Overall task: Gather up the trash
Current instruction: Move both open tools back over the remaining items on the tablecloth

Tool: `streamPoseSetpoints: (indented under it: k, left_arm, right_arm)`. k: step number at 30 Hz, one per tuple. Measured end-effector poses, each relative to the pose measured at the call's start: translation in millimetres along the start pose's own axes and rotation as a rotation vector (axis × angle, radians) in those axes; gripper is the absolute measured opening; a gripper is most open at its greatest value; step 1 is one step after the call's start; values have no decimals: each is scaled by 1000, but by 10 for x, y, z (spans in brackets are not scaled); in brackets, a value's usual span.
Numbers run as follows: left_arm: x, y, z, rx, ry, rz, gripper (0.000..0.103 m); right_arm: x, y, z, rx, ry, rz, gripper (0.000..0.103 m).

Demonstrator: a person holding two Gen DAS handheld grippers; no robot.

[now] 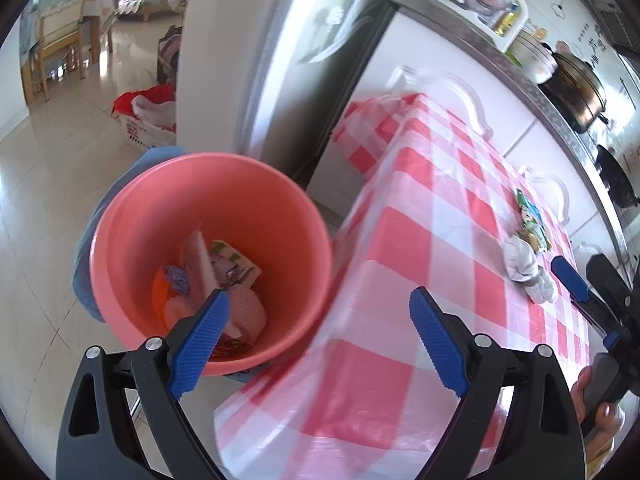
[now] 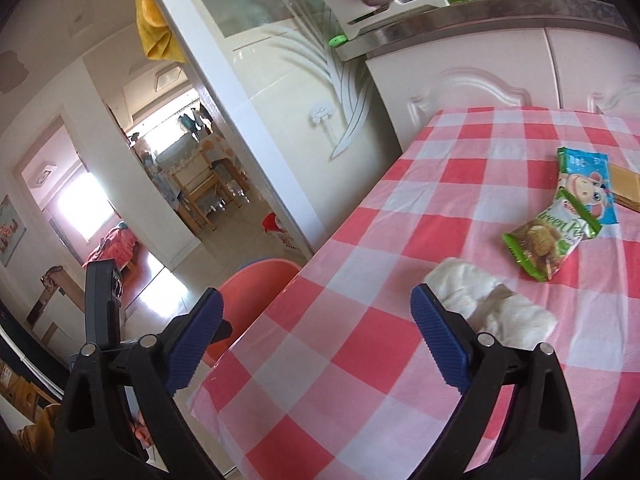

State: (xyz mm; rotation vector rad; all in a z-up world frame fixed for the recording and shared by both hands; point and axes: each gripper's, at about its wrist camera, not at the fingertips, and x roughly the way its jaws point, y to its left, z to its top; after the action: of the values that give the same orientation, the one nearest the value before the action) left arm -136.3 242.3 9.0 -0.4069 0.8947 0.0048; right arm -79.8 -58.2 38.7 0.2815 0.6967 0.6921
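A pink bucket (image 1: 208, 256) stands on the floor by the table's corner, with several wrappers and scraps in its bottom. My left gripper (image 1: 320, 316) hangs open over the bucket's rim and the table's edge, nothing between its fingers. On the red-and-white checked tablecloth (image 2: 400, 240) lie a crumpled white tissue (image 2: 492, 304), a green snack wrapper (image 2: 544, 240) and a blue-green wrapper (image 2: 588, 188). My right gripper (image 2: 320, 316) is open above the cloth, empty, its right finger just left of the tissue. The bucket (image 2: 256, 296) shows beyond the table's left edge.
White cabinets and a steel counter (image 1: 500, 56) with pots and a rack run behind the table. A tan flat packet (image 2: 628, 188) lies beside the wrappers. A white basket (image 1: 144, 128) stands on the tiled floor past a white door frame. Something blue (image 1: 86, 240) sits under the bucket.
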Motion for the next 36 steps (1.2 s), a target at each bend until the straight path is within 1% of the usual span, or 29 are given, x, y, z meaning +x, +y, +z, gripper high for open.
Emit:
streamPoseSetpoints:
  k: [8,14,22,27,31,34,36]
  left_arm:
    - [0,-370,-27,75,13,-17,90]
    - [30,-711,-67,148,31,-34,90]
    - [39,-1180,-118,245,51,-70,90]
    - [81,-1476,-163,302,65,-100,90]
    - [177,-1725,-208,336,89,-129,90]
    - [239,-1918,-182,345,96,-155,90]
    - [263,-2102,-119,359,88,-188,90]
  right_arm:
    - [-257,-292,79,49,-58,-20,95]
    - [-499,-600,175,101,-117,-47,95]
    - [-853,-1225,275,219,-206,-120,95]
    - [-1087,-1646,289,307,-252,-172,95]
    - [-1212,-1882,270,357,-272,-189,95]
    - [-1279,-2027,255,388,-281,-208,95]
    - [-1328,-2123,236,410,-290,-212,95]
